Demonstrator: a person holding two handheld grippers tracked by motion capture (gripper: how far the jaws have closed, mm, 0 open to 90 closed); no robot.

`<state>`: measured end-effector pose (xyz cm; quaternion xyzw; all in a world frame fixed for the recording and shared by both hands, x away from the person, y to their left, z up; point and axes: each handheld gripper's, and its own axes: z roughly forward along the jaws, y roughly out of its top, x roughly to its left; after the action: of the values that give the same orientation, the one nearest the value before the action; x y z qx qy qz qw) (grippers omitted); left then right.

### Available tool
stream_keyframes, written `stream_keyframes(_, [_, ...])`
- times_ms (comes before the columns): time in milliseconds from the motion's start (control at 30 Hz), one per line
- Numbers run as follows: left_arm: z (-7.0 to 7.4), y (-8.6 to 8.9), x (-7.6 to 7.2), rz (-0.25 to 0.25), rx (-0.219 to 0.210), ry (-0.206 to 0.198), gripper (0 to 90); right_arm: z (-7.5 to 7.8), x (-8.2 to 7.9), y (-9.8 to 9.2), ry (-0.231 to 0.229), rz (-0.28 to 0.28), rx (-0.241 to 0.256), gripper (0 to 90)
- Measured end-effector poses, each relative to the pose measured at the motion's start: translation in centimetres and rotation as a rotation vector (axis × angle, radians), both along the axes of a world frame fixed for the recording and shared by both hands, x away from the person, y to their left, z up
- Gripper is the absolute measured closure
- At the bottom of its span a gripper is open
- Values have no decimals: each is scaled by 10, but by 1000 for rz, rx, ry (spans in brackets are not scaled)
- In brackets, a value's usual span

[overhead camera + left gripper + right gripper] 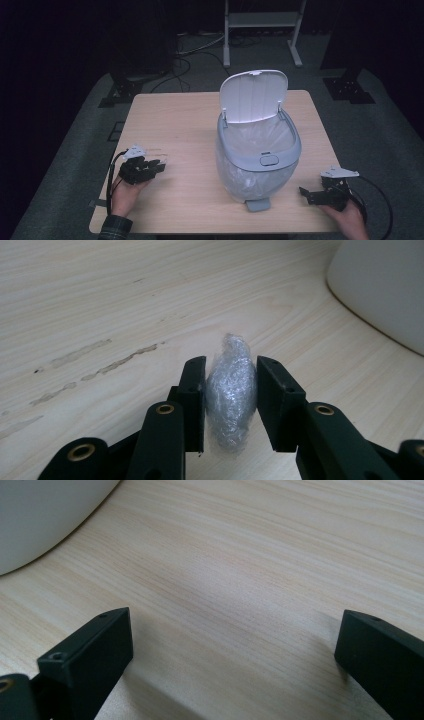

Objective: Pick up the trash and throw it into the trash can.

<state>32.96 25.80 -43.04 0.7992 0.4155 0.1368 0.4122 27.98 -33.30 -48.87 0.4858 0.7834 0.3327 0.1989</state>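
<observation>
Crinkly plastic wad (231, 390) — matt wood table (100, 300)

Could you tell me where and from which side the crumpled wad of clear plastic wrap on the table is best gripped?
Grip the wad of plastic wrap across its narrow middle, coming in low along the table from the person's side. It stands as a tall, slim lump, so its two flat flanks suit the pads. The left gripper already has a jaw on each flank, seemingly pinching it.

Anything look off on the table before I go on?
Nothing spilled or damaged. The bin stands upright, lid open, liner in place. The left gripper pinches a crumpled plastic wad. Only faint smears mark the tabletop beside it.
</observation>
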Motion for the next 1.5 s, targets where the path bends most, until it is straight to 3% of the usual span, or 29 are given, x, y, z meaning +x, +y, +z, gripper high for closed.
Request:
stream_keyframes(133, [3, -3, -2, -13, -24, 0, 657, 0, 0, 0, 0, 0, 0, 11])
stream_keyframes(533, [17, -20, -8, -70, -35, -25, 657, 0, 0, 0, 0, 0, 0, 11])
stream_keyframes(1500, [46, -32, -13, -176, -116, -56, 656, 0, 0, 0, 0, 0, 0, 11])
